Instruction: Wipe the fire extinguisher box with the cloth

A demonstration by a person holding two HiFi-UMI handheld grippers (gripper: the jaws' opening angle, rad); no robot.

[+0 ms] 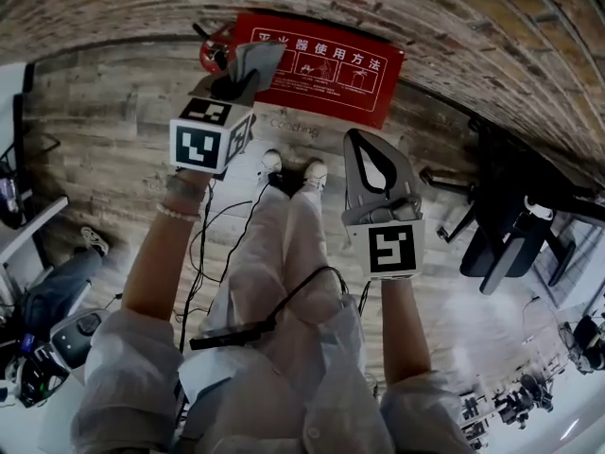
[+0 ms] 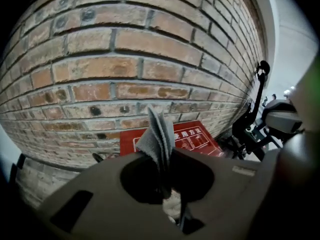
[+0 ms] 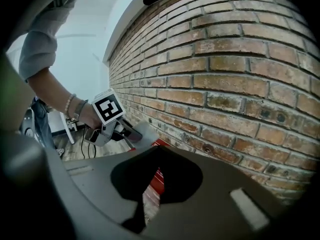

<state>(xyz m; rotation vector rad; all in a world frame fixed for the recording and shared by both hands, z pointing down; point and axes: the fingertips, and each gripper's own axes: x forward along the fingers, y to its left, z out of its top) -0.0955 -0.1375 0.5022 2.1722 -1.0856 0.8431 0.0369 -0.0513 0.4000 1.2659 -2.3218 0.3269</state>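
Observation:
The red fire extinguisher box [image 1: 331, 69] with white print stands on the floor against the brick wall; its top also shows in the left gripper view [image 2: 200, 136]. My left gripper [image 1: 241, 81] is shut on a folded grey cloth [image 1: 257, 62] and holds it in the air just in front of the box's left end. The cloth [image 2: 159, 134] sticks up from between the jaws. My right gripper [image 1: 357, 140] hangs to the right, below the box, jaws together and nothing in them. In the right gripper view a strip of the red box [image 3: 159, 176] shows through the jaw frame.
A brick wall [image 1: 473, 26] runs behind the box. A red extinguisher's head [image 1: 216, 50] sits at the box's left end. A black office chair [image 1: 510, 225] stands to the right. Cables [image 1: 203, 244] trail over the wooden floor, and bags [image 1: 47, 320] lie at the left.

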